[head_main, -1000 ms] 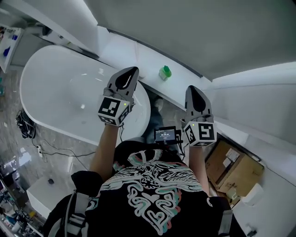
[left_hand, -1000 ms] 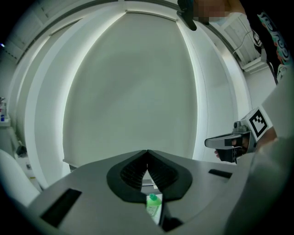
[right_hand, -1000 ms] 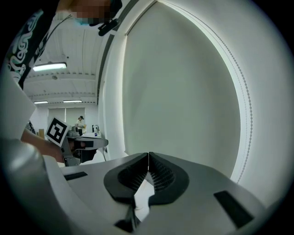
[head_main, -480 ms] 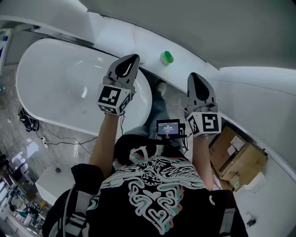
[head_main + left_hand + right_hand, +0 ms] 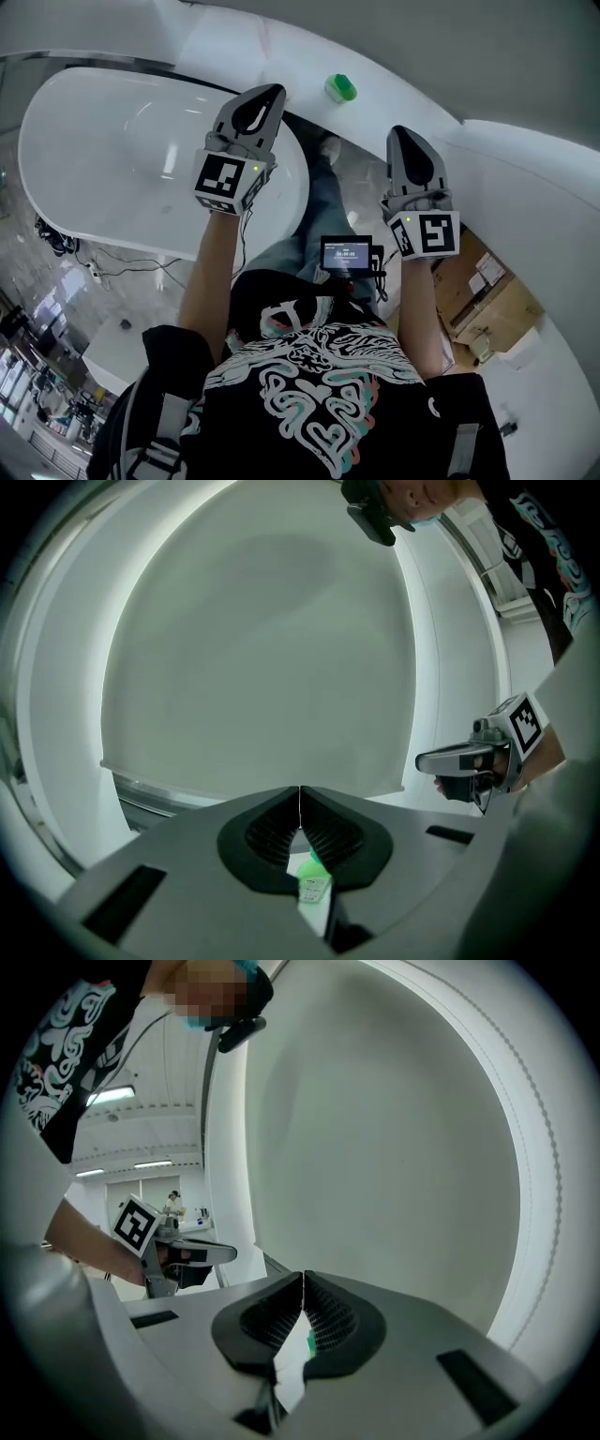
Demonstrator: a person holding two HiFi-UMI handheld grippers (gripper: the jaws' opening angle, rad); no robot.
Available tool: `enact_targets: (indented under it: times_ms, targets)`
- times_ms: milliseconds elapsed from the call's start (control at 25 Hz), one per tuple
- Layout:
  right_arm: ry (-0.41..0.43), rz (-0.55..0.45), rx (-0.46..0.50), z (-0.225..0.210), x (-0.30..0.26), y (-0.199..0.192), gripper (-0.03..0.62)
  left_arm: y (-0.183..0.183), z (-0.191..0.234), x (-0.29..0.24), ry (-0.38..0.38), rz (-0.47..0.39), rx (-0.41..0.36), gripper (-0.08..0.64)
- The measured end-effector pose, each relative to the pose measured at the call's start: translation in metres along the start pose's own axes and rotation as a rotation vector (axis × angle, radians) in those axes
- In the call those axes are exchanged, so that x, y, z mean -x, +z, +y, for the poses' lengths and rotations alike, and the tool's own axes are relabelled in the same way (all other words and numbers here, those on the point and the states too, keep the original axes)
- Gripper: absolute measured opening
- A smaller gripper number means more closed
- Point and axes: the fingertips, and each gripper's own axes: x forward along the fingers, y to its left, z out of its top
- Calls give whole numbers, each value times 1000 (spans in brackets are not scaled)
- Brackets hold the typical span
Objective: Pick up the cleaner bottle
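The cleaner bottle [image 5: 339, 88], small with a green cap, stands upright on the white ledge [image 5: 394, 98] behind the bathtub. My left gripper [image 5: 271, 92] is shut and empty, its tip left of the bottle and apart from it. My right gripper [image 5: 397, 132] is also shut and empty, to the right of the bottle and nearer to me. In the left gripper view the shut jaws [image 5: 300, 797] meet edge to edge, and the bottle [image 5: 314, 883] shows through the gap beneath them. The right gripper view shows its jaws [image 5: 303, 1283] shut, with a green sliver of the bottle [image 5: 309, 1342] below.
A white oval bathtub [image 5: 84, 178] fills the left. A grey wall rises behind the ledge. A cardboard box [image 5: 487, 300] sits on the floor at right. A small screen device [image 5: 345, 253] hangs at the person's chest. Cables [image 5: 112, 277] lie by the tub.
Both grippers have come down, still shut. The head view has tipped, so the bottle and ledge now sit higher in the picture, level with the left gripper's tip.
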Motion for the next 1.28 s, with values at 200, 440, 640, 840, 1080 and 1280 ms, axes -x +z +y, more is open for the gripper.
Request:
enact_targets:
  times_ms: [200,440,640,840,1080,1280]
  targets:
    - [17,37,-4,-4,-11,-29,28,-22,5,-14,-3,9,14,16]
    - [31,61,-3,-11,-28,-48,28,-50,13,-29,-2,54,6,15]
    - [52,79,-3,-15,-40,-70,28,-71,14,-41,-30,74,-28,16]
    - [65,97,-17,-17,-52,-93,28,-82,10,-48,-81,3,-76,17]
    - [77,134,1,-19,-73,-121,28,-111,21,-63,-90,52,-107,17]
    - [74,158,8,-24,-82,-144,28,-133,19,-75,-130,136,-244,17]
